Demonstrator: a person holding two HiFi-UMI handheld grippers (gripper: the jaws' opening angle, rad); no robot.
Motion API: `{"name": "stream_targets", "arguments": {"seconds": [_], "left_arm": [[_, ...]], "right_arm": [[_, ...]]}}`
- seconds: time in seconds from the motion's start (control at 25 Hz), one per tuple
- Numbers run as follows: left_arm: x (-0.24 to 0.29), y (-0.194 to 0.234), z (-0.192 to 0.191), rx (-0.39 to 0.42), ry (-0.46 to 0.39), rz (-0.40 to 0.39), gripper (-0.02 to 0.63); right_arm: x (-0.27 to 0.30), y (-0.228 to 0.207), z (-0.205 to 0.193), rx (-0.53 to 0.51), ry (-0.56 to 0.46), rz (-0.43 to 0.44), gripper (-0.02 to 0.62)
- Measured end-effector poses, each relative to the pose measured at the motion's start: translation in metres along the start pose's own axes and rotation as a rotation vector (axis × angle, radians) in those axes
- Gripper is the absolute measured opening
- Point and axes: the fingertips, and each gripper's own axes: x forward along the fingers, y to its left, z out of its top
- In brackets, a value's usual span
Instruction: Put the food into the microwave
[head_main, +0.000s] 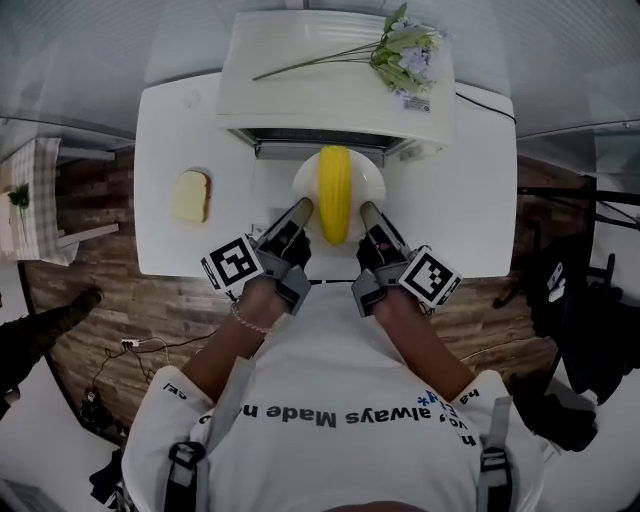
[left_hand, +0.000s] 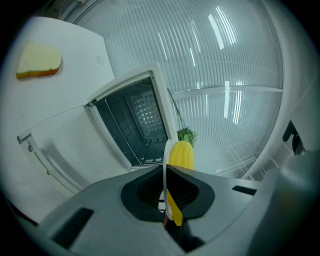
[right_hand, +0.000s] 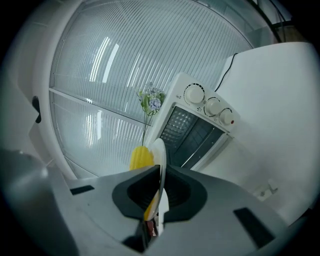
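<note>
Shirt (head_main: 330, 420): white, fills the bottom of the head view, with dark straps over both shoulders.
Forearms: the left forearm (head_main: 222, 352) and right forearm (head_main: 432, 345) both reach forward and angle inward toward the middle of the frame; a bead bracelet (head_main: 248, 318) circles the left wrist.
Left hand-held gripper (head_main: 302, 208) (left_hand: 165, 171): held low at frame centre with its marker cube turned outward, jaws pinched on the near-left rim of the plate.
Right hand-held gripper (head_main: 368, 209) (right_hand: 160, 172): mirrors the left one, jaws pinched on the near-right rim of the same plate.
Plate (head_main: 372, 182) (left_hand: 165, 152) (right_hand: 159, 149): round and white, held between the two grippers; it appears edge-on in both gripper views.
Corn cob (head_main: 334, 195) (left_hand: 181, 155) (right_hand: 141, 158): yellow, lying lengthwise on the plate and pointing toward the oven mouth.
Microwave (head_main: 330, 100) (left_hand: 132, 122) (right_hand: 196, 131): white, at the top centre of the head view, cavity open and dark; the plate's far rim sits right at its mouth.
Door (left_hand: 57, 145): folded down at the lower left of the left gripper view, handle showing.
Knobs (right_hand: 210, 106): three in a row beside the cavity.
Flowers (head_main: 405, 50) (right_hand: 150, 102): a long-stemmed sprig lying on top of the microwave.
Bread slice (head_main: 191, 196) (left_hand: 39, 60): lies on the white worktop (head_main: 470, 200), left of centre, well apart from the plate.
</note>
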Motion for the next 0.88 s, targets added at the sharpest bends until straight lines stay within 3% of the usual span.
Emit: {"name": "stream_targets", "arguments": {"seconds": [0.88], "left_arm": [[0.059,0.103,0.024,-0.014,0.003,0.036,0.017]], "right_arm": [[0.073,-0.098,0.000,0.036,0.014,-0.066,0.025]]}}
